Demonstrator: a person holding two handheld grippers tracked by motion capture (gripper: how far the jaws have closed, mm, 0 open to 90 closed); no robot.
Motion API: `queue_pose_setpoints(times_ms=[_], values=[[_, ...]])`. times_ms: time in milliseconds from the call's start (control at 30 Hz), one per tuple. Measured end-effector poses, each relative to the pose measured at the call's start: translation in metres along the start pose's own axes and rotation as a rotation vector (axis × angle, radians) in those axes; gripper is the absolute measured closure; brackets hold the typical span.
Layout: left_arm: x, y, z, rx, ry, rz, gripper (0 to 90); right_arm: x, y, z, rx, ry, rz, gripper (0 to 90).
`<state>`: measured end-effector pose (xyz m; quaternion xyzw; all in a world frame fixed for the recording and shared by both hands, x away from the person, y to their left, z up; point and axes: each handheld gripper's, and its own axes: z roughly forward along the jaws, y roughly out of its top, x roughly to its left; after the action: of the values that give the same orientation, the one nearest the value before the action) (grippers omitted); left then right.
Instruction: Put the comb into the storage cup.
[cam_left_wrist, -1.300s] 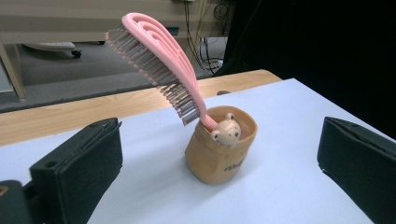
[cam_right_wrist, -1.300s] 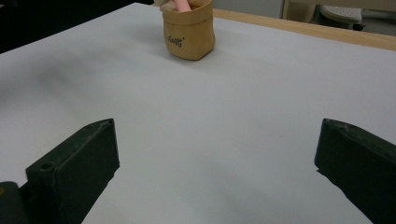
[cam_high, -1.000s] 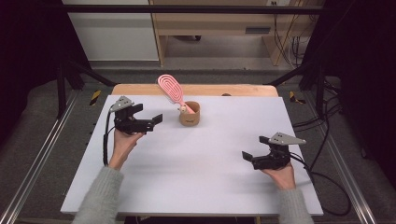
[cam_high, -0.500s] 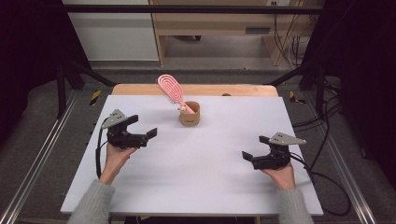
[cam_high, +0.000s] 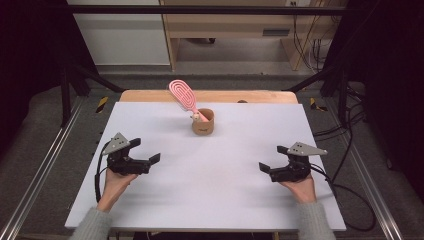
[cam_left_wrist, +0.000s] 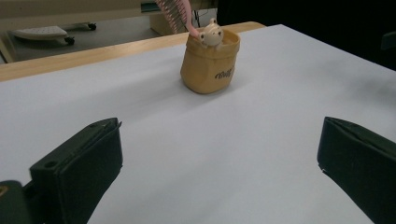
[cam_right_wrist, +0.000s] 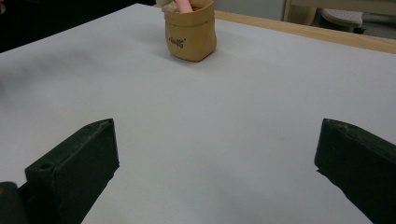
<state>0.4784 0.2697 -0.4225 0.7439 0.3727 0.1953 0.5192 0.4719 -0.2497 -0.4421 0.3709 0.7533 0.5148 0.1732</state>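
Tan fabric pouch (cam_high: 203, 122) is being left propping the pink slotted hairbrush (cam_high: 182, 95) upright. Left gripper (cam_high: 148, 152) and right gripper (cam_high: 271, 161) are being held empty, jaws spread, well apart from it.

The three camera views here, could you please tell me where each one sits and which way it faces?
High view: above the person's side, looking forward and down on the white table; forearms, left gripper, right gripper.
Left gripper view: on that gripper, low, facing the tan pouch; jaws wide apart.
Right gripper view: likewise low, facing the pouch from the other side; jaws wide apart.
Shared: all three show the pouch holding the pink brush.
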Motion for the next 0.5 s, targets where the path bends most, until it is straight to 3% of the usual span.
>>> queue_pose_setpoints(times_ms=[500], values=[[0.009,-0.03,-0.005,0.065,0.019,0.004,0.3,0.001,-0.001,0.001,0.009,0.009,-0.003,0.1]])
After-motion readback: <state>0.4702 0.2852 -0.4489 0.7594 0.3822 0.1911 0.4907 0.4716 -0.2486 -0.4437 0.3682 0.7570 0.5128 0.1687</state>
